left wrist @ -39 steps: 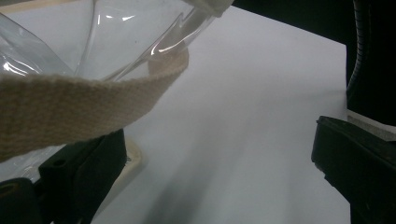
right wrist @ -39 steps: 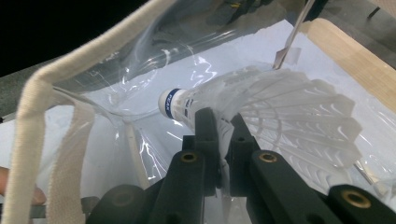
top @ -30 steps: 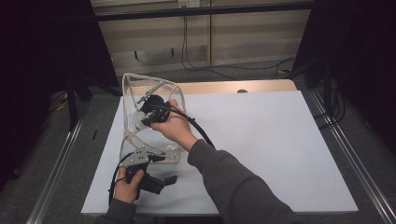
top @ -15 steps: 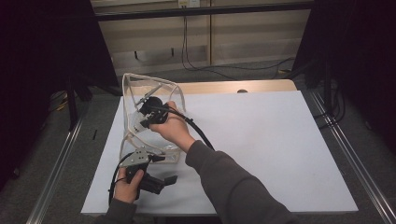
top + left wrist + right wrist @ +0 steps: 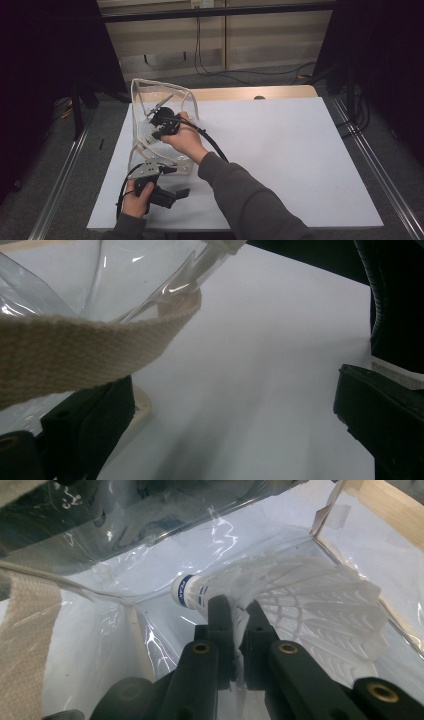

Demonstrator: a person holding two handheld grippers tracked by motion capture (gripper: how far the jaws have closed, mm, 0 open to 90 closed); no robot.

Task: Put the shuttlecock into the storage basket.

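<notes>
A clear plastic bag (image 5: 150, 95) with beige webbing trim stands open on the white table (image 5: 280, 150). My right gripper (image 5: 162, 122) reaches into it from the right. In the right gripper view its jaws (image 5: 239, 605) are shut on the skirt of a white shuttlecock (image 5: 300, 590), whose cork with a blue band (image 5: 187, 591) points left, above the bag's clear floor. My left gripper (image 5: 176, 181) rests at the bag's near end with its jaws wide apart (image 5: 235, 405). A beige strap (image 5: 75, 350) lies across its left jaw, unpinched.
The right forearm in a grey sleeve (image 5: 240, 190) and the gripper's black cable (image 5: 212, 145) cross the table's near middle. A bare wooden strip (image 5: 250, 92) runs behind the white surface. Metal rails (image 5: 370, 160) flank the table, and dark curtains stand on both sides.
The right hand has shifted only slightly inside the bag, still holding the shuttlecock. The left hand and the bag have stayed in place.
</notes>
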